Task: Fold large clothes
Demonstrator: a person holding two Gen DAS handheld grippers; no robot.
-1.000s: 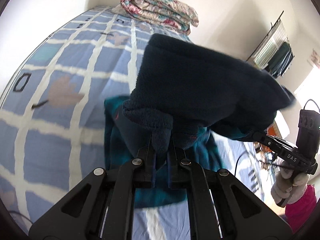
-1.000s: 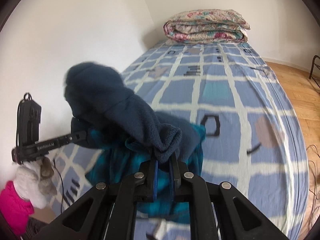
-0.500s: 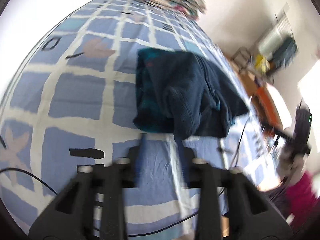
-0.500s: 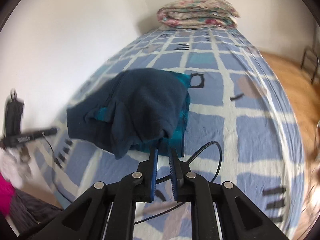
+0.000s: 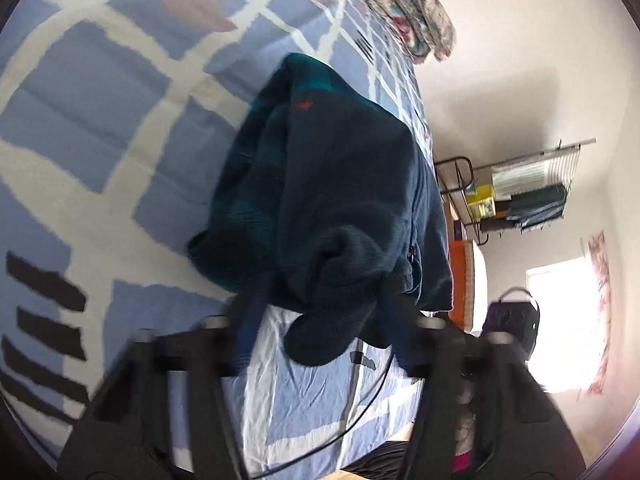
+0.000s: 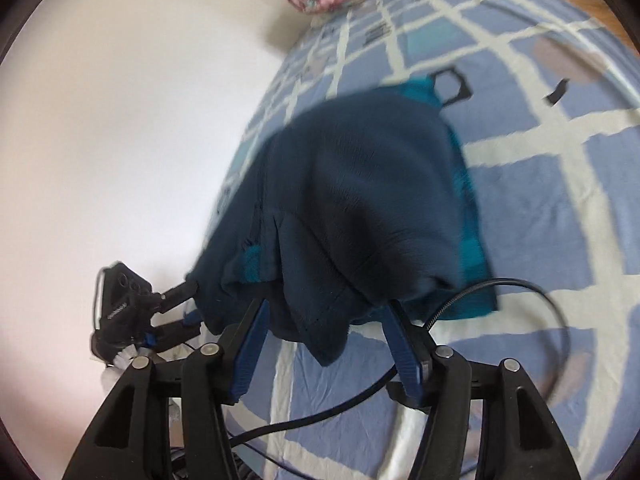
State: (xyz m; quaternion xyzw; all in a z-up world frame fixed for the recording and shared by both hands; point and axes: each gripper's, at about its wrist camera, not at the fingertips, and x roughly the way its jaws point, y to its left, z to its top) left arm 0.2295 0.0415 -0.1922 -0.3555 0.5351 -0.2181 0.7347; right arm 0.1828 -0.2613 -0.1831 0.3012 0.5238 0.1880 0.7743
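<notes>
Now the bed (image 5: 100,128) carries the dark fleece garment (image 5: 344,184), folded over on the checked sheet instead of hanging lifted a second ago. Both the left gripper (image 5: 320,320) and right gripper (image 6: 324,320) have let go, jaws apart; this fold looks finished.

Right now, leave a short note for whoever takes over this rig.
Left claw: open, empty, at the near edge of the fleece.
Right claw: open, empty, also at that edge.
The navy fleece lies folded over on the blue checked bedsheet, teal lining showing along one side.
Done: one fold laid down and released.
Left: near edge is bunched with a flap sticking out; probably smooth it and fold once more. A black cable runs beside the fleece.
</notes>
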